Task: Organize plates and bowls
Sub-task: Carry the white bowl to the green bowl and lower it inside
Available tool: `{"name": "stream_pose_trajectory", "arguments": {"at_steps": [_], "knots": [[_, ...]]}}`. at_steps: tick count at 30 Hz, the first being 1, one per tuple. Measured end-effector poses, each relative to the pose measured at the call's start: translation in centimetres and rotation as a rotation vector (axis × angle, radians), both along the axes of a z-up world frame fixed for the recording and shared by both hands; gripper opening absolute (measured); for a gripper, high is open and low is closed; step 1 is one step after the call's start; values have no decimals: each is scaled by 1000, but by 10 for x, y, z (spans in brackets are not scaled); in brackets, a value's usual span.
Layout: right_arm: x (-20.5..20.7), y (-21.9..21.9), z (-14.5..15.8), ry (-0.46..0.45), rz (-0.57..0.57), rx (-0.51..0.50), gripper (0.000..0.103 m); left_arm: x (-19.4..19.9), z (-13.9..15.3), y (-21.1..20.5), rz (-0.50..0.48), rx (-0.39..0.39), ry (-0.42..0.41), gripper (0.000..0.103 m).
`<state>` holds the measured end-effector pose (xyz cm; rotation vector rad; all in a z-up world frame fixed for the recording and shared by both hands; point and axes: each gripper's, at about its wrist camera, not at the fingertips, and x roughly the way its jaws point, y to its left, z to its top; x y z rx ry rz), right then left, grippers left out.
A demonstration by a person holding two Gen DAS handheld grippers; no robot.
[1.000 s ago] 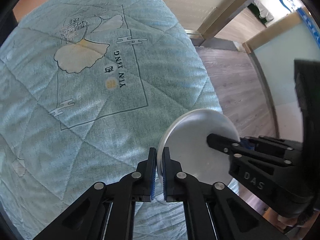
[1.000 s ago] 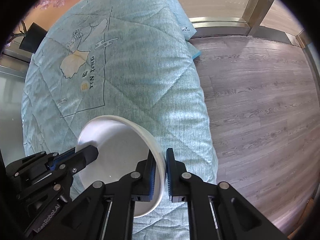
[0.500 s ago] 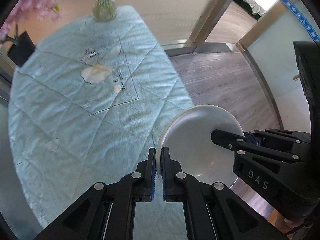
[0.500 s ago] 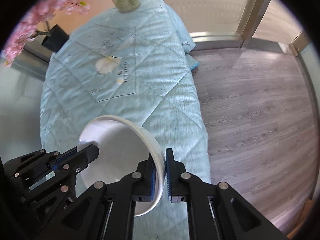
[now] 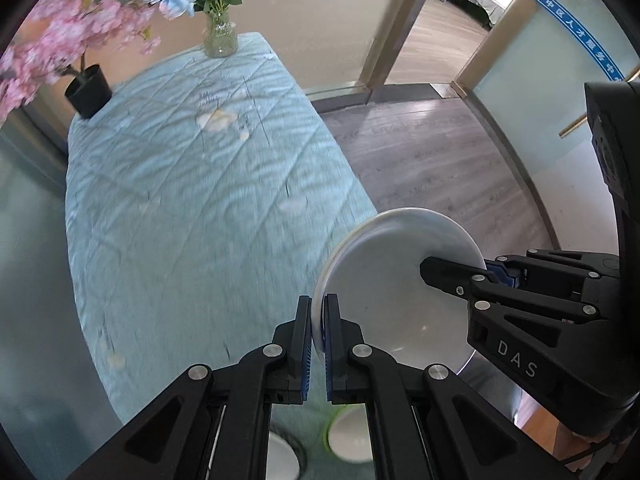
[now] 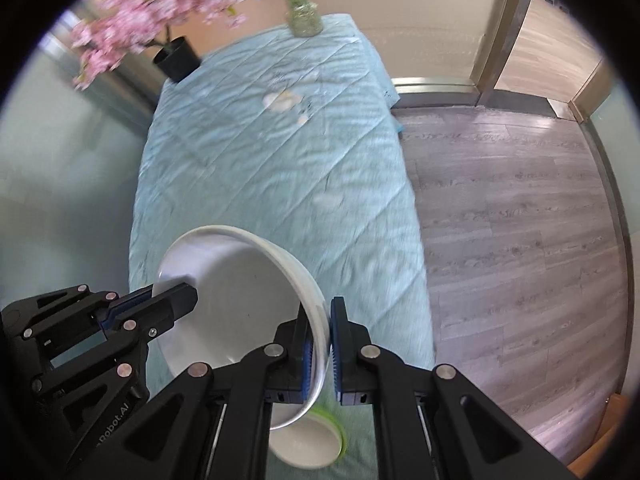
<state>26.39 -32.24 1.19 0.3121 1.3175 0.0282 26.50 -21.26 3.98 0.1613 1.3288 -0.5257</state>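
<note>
White plate: a round, smooth, hard white plate [image 5: 394,288] was up in the air over the blue quilted table cover [image 5: 192,208].
Feel: likely slippery and easy to break.
Left gripper [image 5: 318,316]: pinched tight on one rim.
Right gripper [image 6: 320,328]: pinched tight on the other rim.
Below: a green-edged white bowl [image 6: 316,440] sat on the cover.

The quilted cloth [image 5: 192,216] is smeared by motion, its printed design unreadable. Gripper arms cover most of the green-rimmed bowl [image 6: 320,440] and a second white dish [image 5: 282,456], also cut by the picture's edge. The pink blossoms [image 5: 52,32] are blurred.
</note>
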Motion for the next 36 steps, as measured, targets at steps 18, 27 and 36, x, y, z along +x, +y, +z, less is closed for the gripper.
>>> {"name": "stream_pose_trajectory", "arguments": {"at_steps": [18, 27, 36], "knots": [[-142, 41, -54, 47, 44, 3, 7, -161, -56, 34, 22, 4, 50, 1], [-168, 44, -96, 98, 32, 27, 7, -183, -107, 37, 54, 1, 117, 1], [-169, 49, -135, 152, 31, 34, 7, -177, -155, 41, 70, 2, 181, 1]]}}
